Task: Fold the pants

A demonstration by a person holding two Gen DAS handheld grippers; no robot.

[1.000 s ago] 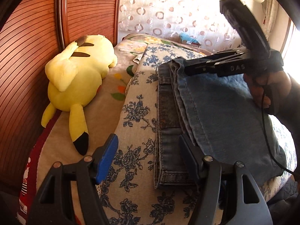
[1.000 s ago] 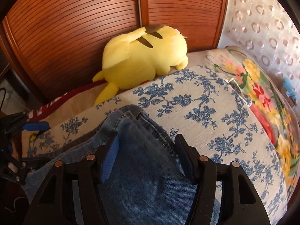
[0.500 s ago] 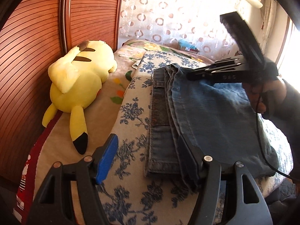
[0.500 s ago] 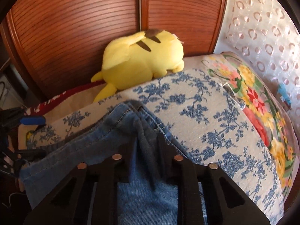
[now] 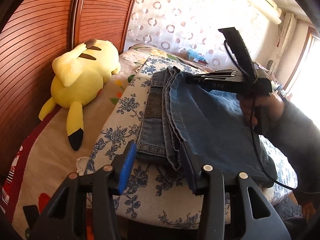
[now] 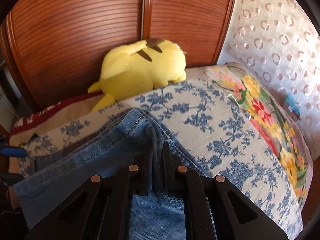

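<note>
Folded blue jeans lie on a blue-flowered white cushion, waistband to the left, lighter leg layers on top. My left gripper is open at the jeans' near corner, the blue-padded finger to the left of the denim, the other finger on it. My right gripper is shut on the far corner of the jeans, a fold of denim pinched between its fingers. It also shows in the left wrist view, held by a hand over the jeans' far edge.
A yellow plush toy lies left of the cushion against a slatted wooden door. A floral bedspread and a white circle-patterned curtain are behind. A black cable trails over the jeans.
My right gripper has closed on the far corner of the jeans and lifted it slightly. My left gripper has drawn back towards the near edge and stays open.
</note>
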